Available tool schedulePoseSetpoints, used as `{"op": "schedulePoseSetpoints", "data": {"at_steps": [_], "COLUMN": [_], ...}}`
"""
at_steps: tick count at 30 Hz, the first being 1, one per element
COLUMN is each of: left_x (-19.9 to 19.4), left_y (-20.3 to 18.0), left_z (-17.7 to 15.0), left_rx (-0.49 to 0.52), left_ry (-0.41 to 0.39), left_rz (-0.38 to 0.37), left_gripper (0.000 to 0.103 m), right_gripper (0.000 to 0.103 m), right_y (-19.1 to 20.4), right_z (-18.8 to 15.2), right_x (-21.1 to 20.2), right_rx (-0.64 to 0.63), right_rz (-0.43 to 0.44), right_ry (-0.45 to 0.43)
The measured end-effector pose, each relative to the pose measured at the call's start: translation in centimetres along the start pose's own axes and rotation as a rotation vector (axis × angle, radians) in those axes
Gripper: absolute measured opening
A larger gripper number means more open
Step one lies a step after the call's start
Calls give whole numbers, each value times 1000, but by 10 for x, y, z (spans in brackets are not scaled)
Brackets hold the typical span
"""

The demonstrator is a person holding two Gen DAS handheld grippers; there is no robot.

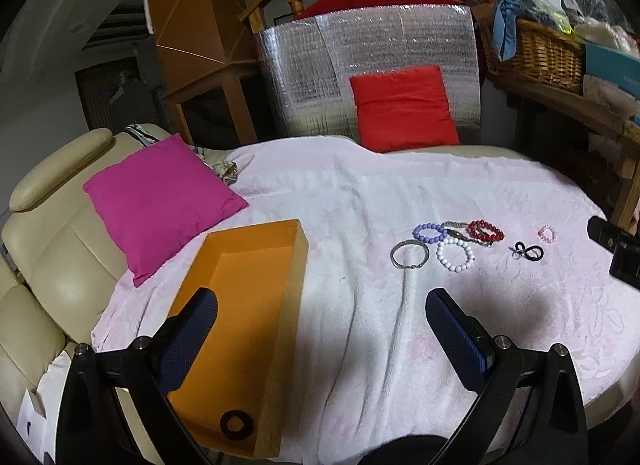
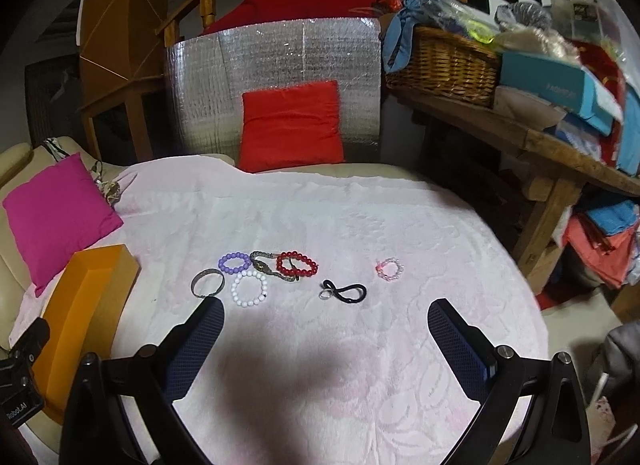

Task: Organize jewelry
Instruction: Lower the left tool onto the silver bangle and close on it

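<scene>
Several bracelets lie on a pale pink blanket (image 1: 360,193): a silver bangle (image 1: 409,253), a purple bead bracelet (image 1: 429,232), a white bead bracelet (image 1: 455,253), a red bead bracelet (image 1: 486,231), a grey woven band (image 2: 264,263), a black band (image 2: 346,292) and a small pink bracelet (image 2: 389,269). An open orange box (image 1: 248,305) lies to their left with a black ring (image 1: 237,421) inside. My left gripper (image 1: 320,305) is open and empty, above the box's right wall. My right gripper (image 2: 326,315) is open and empty, just short of the black band.
A magenta cushion (image 1: 160,201) lies at the left on a cream sofa (image 1: 48,257). A red cushion (image 1: 404,109) leans on a silver foil panel (image 1: 312,65) at the back. A wooden shelf (image 2: 520,137) with a wicker basket (image 2: 440,61) stands at the right.
</scene>
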State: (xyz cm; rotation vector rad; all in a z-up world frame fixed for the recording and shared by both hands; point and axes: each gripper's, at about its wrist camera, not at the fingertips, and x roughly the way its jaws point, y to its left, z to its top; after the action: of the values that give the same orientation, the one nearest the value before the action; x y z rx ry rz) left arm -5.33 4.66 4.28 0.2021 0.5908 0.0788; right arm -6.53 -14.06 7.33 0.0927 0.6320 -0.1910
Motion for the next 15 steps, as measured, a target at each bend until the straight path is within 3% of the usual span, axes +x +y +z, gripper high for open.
{"op": "schedulePoseSetpoints", "data": {"at_steps": [11,15], "left_x": [118,164], "left_y": [-31,-51], "left_z": [21,40], "left_rx": [-2,19], "left_ry": [173,224], "left_rz": [-242,-294], "left_gripper": [103,103], "right_gripper": [103,103], "right_y": [-82,-106], "right_z": [-2,-10], "right_x": [108,142], "right_rx": [142,237], "right_rz": [185,227], "right_ry": [59,160]}}
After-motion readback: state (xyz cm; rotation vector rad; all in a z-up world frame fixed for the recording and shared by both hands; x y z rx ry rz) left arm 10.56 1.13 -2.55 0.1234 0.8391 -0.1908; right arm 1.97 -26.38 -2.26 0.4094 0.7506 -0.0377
